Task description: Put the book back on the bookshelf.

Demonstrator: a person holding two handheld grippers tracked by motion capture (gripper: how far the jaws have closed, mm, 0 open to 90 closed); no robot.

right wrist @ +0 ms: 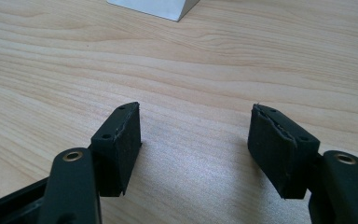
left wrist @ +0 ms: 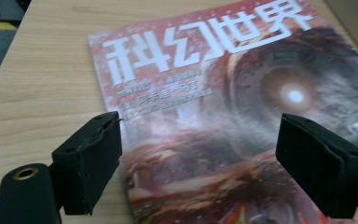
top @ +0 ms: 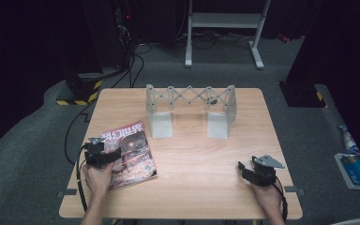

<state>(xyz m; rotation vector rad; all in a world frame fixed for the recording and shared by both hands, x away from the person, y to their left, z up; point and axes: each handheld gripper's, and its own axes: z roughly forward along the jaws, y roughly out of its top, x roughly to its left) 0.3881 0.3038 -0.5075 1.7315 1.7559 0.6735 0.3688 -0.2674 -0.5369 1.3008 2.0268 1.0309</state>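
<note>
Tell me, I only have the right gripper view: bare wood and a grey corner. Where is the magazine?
Observer: The magazine lies flat at the table's left side, under the left hand-held gripper.
Operator: Is that gripper gripping it?
Observer: No. In the left gripper view its jaws stand wide apart above the cover, nothing pinched.
Operator: And that grey corner ahead of me?
Observer: It belongs to a grey expandable rack standing at the table's far edge; its right foot is the one ahead of your right hand-held gripper.
</note>
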